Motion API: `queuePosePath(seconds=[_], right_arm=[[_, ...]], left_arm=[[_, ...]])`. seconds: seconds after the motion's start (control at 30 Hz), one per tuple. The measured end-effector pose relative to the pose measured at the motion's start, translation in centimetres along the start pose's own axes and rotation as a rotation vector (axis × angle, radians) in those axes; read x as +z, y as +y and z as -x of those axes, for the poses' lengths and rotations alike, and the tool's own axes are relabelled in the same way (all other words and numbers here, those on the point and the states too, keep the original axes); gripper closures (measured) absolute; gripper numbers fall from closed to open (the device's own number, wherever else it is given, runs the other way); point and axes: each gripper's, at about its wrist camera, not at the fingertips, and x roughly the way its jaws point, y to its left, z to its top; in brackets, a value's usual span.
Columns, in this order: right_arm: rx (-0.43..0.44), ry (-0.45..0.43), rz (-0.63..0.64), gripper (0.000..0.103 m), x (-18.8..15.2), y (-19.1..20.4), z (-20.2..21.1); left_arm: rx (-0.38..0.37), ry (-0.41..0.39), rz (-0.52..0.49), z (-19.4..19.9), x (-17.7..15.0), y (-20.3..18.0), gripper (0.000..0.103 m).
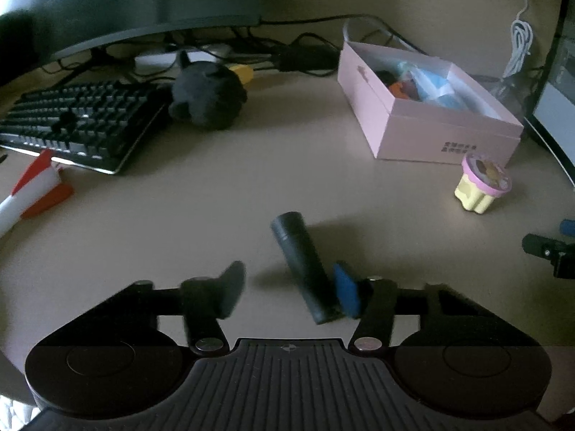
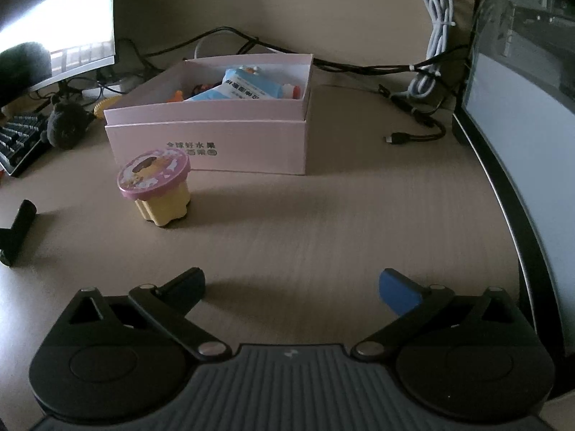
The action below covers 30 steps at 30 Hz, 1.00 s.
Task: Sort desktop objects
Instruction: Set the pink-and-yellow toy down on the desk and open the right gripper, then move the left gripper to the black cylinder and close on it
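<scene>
A beige table fills both views in dim light, backed by a plain wall. At the far left a curved monitor stands over a black keyboard, with a dark plush toy just beside the keyboard's end and tangled black cables behind. A pink box, open at the top, sits near the middle of the table, holding a blue-and-white pouch and some small orange and dark items too crowded to identify. Just in front of the box stands a yellow cup with a pink lid, upright and apart from the box. A coiled white cable hangs against the wall, and a second screen edges the table on the right.

The left gripper has its jaws partly closed around a black cylinder; the blue pad lies against it, while the dark pad, blurred, stands clear. The cylinder's lower end is hidden behind the gripper's fingers.

The right gripper is spread wide over bare table, nothing between its jaws.

A red-and-white object is cut off at the left edge and cannot be identified.
</scene>
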Motion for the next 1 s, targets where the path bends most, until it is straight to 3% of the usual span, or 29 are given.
queuePosePath(seconds=[0.07,0.17,0.4,0.53,0.8,1.0], right_arm=[[0.0,-0.003,0.003,0.0,-0.2,0.0,0.0],[0.0,-0.005,0.001,0.0,-0.2,0.0,0.0],[-0.003,-0.004,-0.001,0.0,-0.2,0.0,-0.1],[-0.003,-0.005,0.001,0.0,-0.2,0.1,0.0],[-0.004,-0.008,0.001,0.0,-0.3,0.1,0.0],[-0.003,-0.008,0.001,0.0,-0.3,0.1,0.0]], left_arm=[[-0.015,-0.003,-0.024,-0.1,0.1,-0.7,0.07],[-0.04,-0.006,-0.095,-0.4,0.3,-2.3,0.081],[-0.12,-0.064,-0.311,-0.7,1.2,-7.0,0.081],[-0.129,-0.049,-0.305,-0.4,1.0,-7.2,0.072],[-0.133,0.006,-0.298,-0.4,-0.4,-6.6,0.071],[-0.066,-0.014,-0.312,-0.1,0.4,-5.5,0.061]])
